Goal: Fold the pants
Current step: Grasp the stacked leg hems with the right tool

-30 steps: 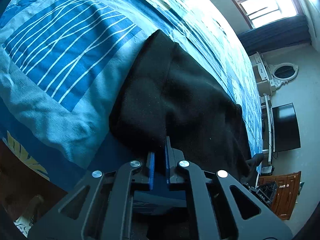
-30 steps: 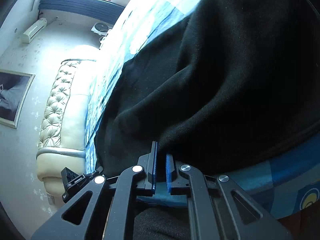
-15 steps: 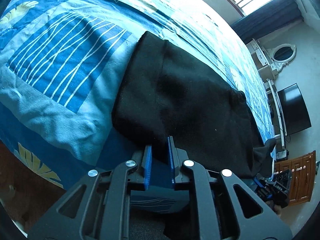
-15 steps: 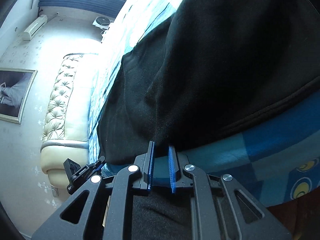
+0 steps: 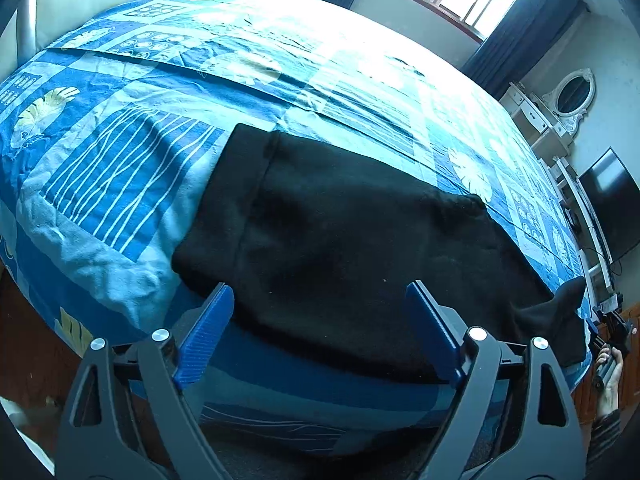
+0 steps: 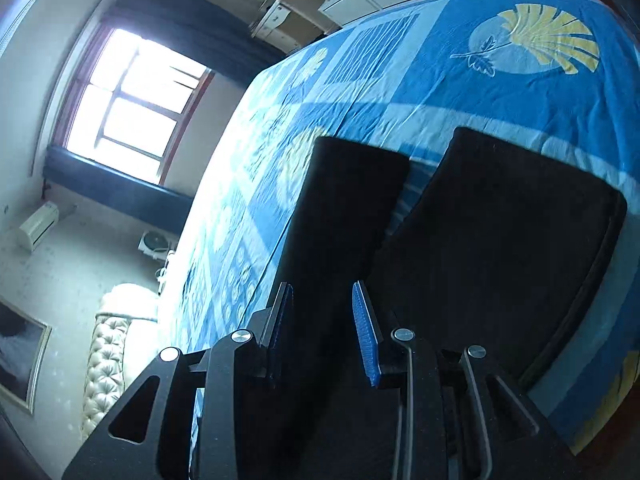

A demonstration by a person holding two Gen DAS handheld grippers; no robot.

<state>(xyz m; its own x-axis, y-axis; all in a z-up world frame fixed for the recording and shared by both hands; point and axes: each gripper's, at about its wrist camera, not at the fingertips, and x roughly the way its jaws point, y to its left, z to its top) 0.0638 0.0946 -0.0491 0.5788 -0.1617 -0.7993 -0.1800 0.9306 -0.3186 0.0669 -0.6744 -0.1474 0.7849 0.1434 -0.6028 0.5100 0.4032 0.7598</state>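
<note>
left gripper and right gripper both agape, black pants on blue patterned bedspread, bright window

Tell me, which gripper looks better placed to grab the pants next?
Probably the left gripper: it is wide open, facing the near edge of the pants lying flat on the bed. The right gripper is open more narrowly, with black cloth between its fingers.

You have a blue patterned bedspread covering the bed, a cream tufted headboard at its head, a sunlit window with dark curtains, an oval mirror and a black television beyond the foot.
</note>
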